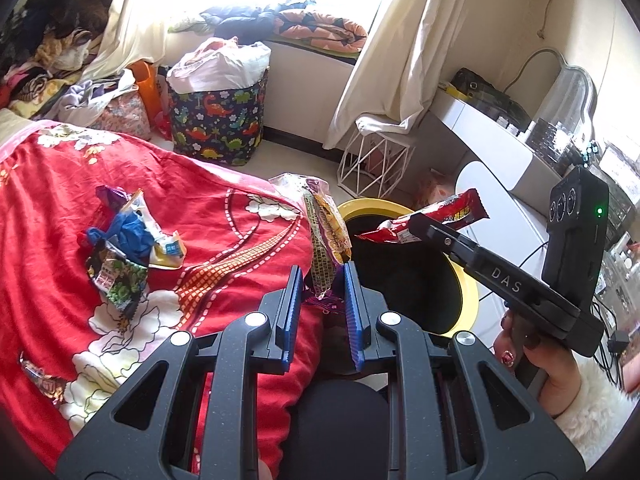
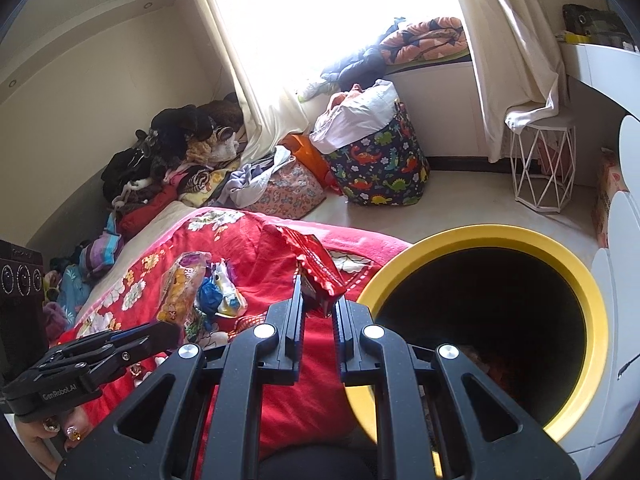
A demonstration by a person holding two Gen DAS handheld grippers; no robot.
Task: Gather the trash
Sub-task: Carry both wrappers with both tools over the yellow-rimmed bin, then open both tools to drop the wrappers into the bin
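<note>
My left gripper is shut on a yellow-and-purple snack wrapper, held upright at the bed's edge beside the yellow-rimmed black bin. My right gripper is shut on a red snack wrapper; in the left wrist view that wrapper hangs over the bin's mouth. The bin opens just right of my right gripper. More wrappers lie in a heap on the red quilt, also in the right wrist view. One more wrapper lies near the quilt's left edge.
A dinosaur-print basket and a white wire stool stand on the floor by the window. A white desk runs along the right wall. Clothes are piled at the head of the bed.
</note>
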